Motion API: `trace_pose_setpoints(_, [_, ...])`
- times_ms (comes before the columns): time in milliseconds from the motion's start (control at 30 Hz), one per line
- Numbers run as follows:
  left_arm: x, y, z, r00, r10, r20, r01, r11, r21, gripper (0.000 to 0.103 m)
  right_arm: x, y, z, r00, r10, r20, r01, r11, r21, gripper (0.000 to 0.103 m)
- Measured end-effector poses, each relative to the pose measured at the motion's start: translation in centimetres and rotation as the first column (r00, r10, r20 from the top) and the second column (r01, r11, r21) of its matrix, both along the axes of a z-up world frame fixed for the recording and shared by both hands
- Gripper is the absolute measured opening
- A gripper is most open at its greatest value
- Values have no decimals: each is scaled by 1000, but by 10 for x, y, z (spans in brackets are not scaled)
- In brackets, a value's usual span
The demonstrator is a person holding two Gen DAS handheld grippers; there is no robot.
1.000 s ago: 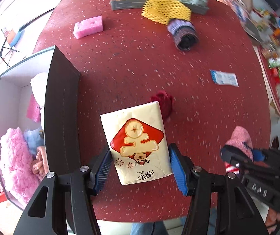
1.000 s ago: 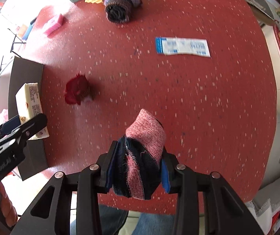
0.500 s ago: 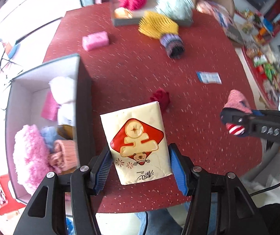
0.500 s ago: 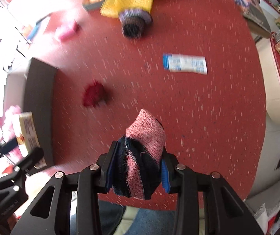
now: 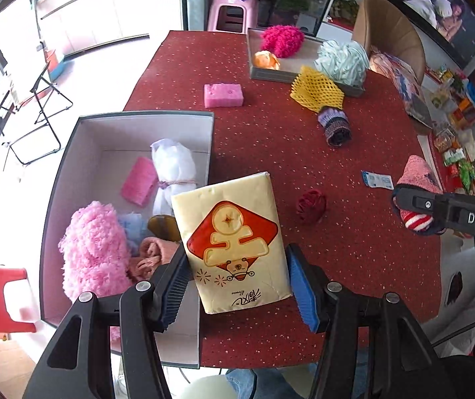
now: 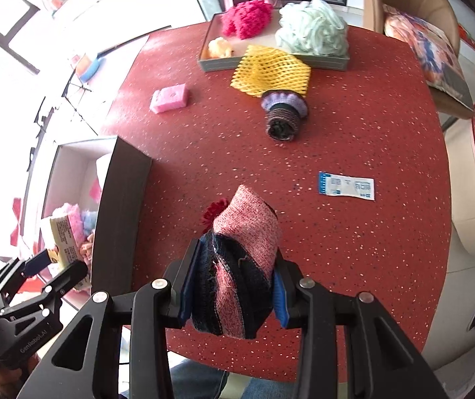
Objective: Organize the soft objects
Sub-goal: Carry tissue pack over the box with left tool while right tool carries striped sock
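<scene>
My left gripper (image 5: 237,276) is shut on a cream tissue pack (image 5: 232,239) with a red diamond print, held high above the right wall of an open grey box (image 5: 84,123). The box holds a fluffy pink item (image 5: 92,249), a white bundle (image 5: 172,166) and a pink sponge (image 5: 139,186). My right gripper (image 6: 234,286) is shut on a pink and navy sock (image 6: 240,252), held above the red table (image 6: 370,249). It shows at the right in the left wrist view (image 5: 416,212).
On the table lie a dark red cloth (image 5: 310,206), a rolled purple sock (image 6: 282,113), a yellow foam net (image 6: 270,71), a pink sponge (image 6: 170,98) and a blue-white packet (image 6: 346,189). A grey tray (image 6: 270,63) at the far edge holds fluffy items.
Both grippers have risen well above the table with their loads. The left gripper with the tissue pack has shifted left toward the box, so the box interior is in view.
</scene>
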State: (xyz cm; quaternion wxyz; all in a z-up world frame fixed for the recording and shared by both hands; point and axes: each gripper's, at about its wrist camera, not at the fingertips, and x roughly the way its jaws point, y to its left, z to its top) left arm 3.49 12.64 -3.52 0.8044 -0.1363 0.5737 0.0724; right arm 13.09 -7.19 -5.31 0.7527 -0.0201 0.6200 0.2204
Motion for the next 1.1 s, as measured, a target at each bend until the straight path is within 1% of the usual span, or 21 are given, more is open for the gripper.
trace_pose_setpoints(300, [-14,31,6,995,95,27,-95,995,4,58,-9,47,9,991,133,24,-131,990,-43,41])
trace_pose_setpoints(667, [-38,66,4,975,219,29,-219,976,-12,58,-26,102,17,955,294,38,-291,954,-72,41])
trace_pose_setpoints(833, [-47,76,3,966,255,31,-254,967,-16,58,-33,122,21,937,347,46,-343,936,-78,41])
trace_pose_setpoints(1100, [-55,84,1,958,284,34,-284,959,-18,58,-40,146,28,913,403,62,-397,914,-83,41])
